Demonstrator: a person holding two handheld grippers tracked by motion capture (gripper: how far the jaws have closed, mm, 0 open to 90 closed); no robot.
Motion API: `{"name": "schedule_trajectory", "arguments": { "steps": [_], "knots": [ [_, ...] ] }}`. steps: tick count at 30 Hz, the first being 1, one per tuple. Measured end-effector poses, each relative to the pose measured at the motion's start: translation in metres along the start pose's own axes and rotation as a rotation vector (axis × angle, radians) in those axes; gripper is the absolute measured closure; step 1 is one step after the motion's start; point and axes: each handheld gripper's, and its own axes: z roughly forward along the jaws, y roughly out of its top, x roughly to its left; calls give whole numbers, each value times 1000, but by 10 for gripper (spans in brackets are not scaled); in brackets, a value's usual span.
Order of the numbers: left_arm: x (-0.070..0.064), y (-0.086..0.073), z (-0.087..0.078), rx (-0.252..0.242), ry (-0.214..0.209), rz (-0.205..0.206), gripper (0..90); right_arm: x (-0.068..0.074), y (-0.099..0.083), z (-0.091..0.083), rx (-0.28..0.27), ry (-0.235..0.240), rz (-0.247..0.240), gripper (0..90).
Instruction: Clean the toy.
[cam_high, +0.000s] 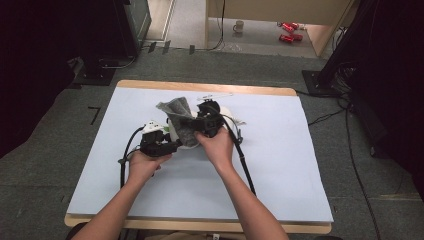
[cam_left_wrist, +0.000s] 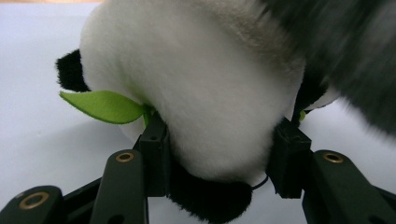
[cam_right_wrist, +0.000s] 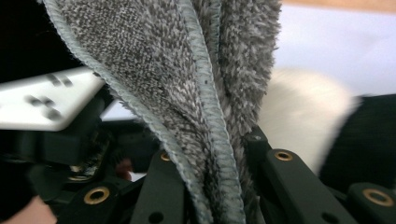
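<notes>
A white and black plush panda is seen near the middle of the table, slightly toward the far side, with a green felt leaf projecting from its left side in the left gripper view. Its white body is pinched between the two black jaws of the left gripper, which is held in the left hand. A grey towel is draped over the panda's top and is clamped between the jaws of the right gripper, pressed together on a folded, stitched edge; this gripper is gripped by the right hand just right of the panda. In the high view the towel is shown bunched between the two grippers.

The table is covered by a pale blue sheet, with a wooden rim exposed at the far and near edges. Black cables are trailed across the sheet toward the near side. Grey carpet surrounds the table. Beyond it, on the floor, a mug and red objects are seen near a light wooden unit, with dark equipment stands at both sides.
</notes>
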Motion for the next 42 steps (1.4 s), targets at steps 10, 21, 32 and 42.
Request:
{"name": "schedule_trajectory", "arguments": {
  "steps": [10, 21, 32, 42],
  "knots": [
    [11, -2, 10, 60, -7, 2, 492, -17, -11, 4, 61, -65, -47, 775],
    [19, -5, 13, 48, -32, 26, 489, -64, -35, -61, 13, -142, 18, 782],
    [21, -6, 13, 43, -43, 35, 483, -96, -52, -90, -9, -204, 78, 781],
    [26, -9, 13, 25, -49, 5, 487, -75, -34, -103, -97, -126, 79, 784]
  ]
}}
